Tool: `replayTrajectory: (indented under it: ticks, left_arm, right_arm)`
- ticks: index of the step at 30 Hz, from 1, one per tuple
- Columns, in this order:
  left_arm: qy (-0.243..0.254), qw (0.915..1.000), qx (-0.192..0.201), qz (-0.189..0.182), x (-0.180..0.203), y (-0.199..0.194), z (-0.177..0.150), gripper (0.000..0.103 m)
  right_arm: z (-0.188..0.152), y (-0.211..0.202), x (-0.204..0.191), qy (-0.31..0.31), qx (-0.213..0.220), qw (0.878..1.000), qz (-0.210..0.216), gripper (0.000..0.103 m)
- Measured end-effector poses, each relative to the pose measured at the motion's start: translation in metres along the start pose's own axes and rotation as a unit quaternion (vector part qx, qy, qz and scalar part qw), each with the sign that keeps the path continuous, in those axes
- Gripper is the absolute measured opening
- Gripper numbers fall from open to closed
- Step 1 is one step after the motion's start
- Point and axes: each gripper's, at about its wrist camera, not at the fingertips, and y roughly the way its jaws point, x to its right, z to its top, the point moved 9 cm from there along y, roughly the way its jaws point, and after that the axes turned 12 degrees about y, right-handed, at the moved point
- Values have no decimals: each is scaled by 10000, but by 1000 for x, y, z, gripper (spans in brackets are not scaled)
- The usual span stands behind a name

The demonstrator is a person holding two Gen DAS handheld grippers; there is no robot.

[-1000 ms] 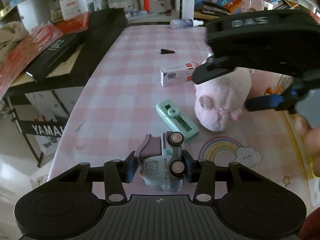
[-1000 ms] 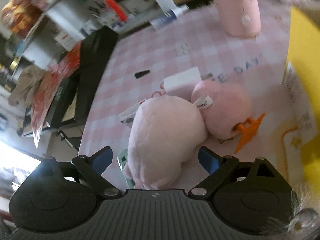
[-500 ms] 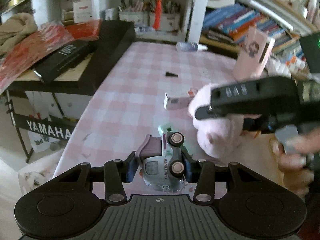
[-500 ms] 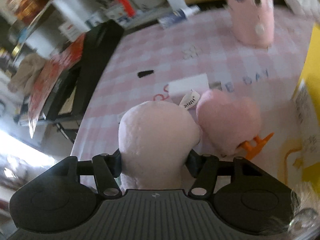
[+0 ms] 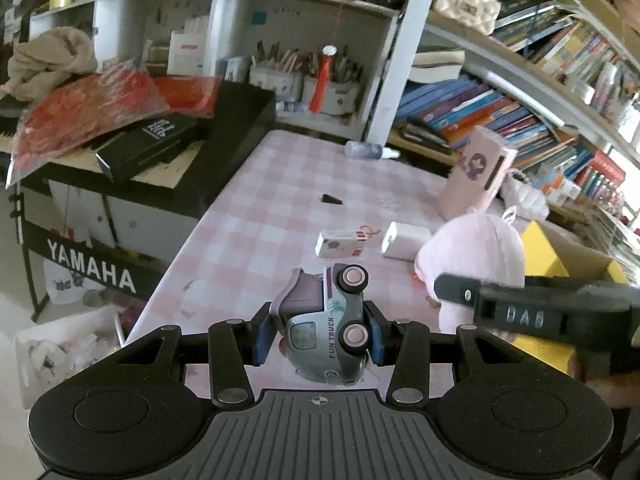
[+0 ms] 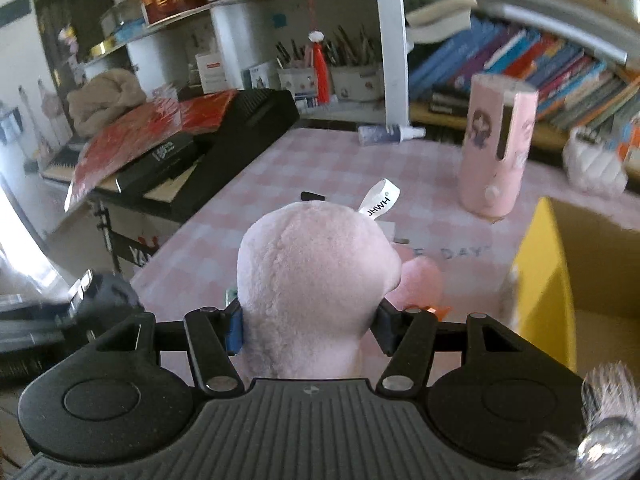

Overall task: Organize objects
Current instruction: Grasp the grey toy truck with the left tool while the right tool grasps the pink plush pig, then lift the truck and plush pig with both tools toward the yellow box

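Note:
A grey-green toy truck point(image 5: 326, 326) lettered FUN TRUCK lies on its side between the blue pads of my left gripper point(image 5: 318, 334), which is shut on it above the pink checked table point(image 5: 256, 236). In the right wrist view, my right gripper point(image 6: 308, 328) is shut on a pale pink plush toy point(image 6: 312, 276) with a white tag, held off the table. The left wrist view shows the same plush point(image 5: 480, 248) behind the right gripper's black body point(image 5: 540, 316). A second, rosier plush point(image 6: 420, 284) with orange feet lies just beyond the held one.
An open yellow cardboard box point(image 6: 544, 280) stands at the right. On the table are a tall pink holder point(image 6: 496, 148), two small white boxes point(image 5: 340, 243) point(image 5: 406, 240), a spray bottle point(image 5: 370, 150) and a small black piece point(image 5: 331, 199). A black keyboard stand point(image 5: 224, 148) borders the table's left edge.
The right gripper's jaws closed on the pale plush and lifted it. The left gripper rose with the truck. Both views tilted up, showing more of the shelves.

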Motion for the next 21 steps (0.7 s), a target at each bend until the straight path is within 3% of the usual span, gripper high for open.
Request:
replayTrajectory:
  ticks: [14,21]
  left_arm:
    - [241,9987,69,-438,17,-33,-27,43]
    - [358,9973,48,-638,21,-53,-45,43]
  right_arm:
    - [-54,-41,1,234,-132,9986,-461,57]
    - [-73,-72,-3,426,33,9971,-636,57]
